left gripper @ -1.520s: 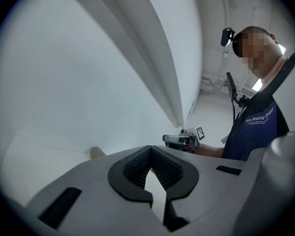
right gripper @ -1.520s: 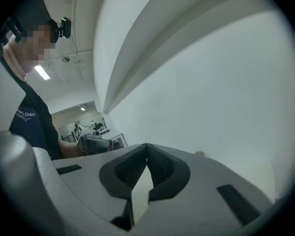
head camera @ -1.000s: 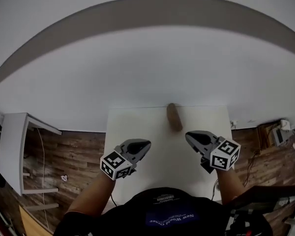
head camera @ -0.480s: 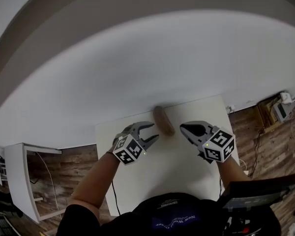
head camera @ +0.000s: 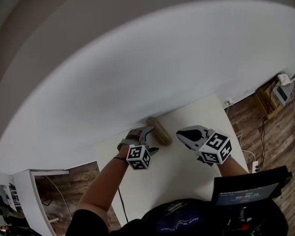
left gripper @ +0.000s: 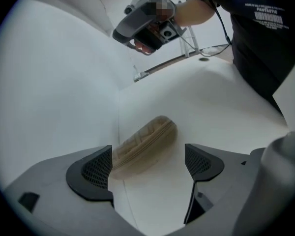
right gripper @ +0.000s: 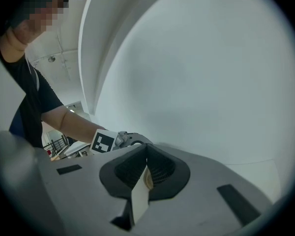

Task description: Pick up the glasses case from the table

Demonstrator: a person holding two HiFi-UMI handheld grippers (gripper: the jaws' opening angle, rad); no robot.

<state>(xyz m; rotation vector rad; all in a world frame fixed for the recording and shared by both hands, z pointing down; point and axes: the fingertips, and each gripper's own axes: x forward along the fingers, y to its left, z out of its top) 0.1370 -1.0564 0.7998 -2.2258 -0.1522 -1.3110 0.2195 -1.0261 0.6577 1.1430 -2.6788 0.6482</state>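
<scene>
My left tongs [left gripper: 147, 163] have just been opening and have come down toward the glasses case [left gripper: 145, 144]. They now stand spread, with the case mid-frame just beyond the pads, not pinched, lying on the tabletop [head camera: 187, 171] by the wall. My right tongs [right gripper: 146, 168] are pressed together on nothing, at centre right in the head view. I judge the approach nearly done: ease forward, then close

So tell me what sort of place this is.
Probably a room in a home or small office: a white table against a plain white wall, and wood-plank flooring.
</scene>
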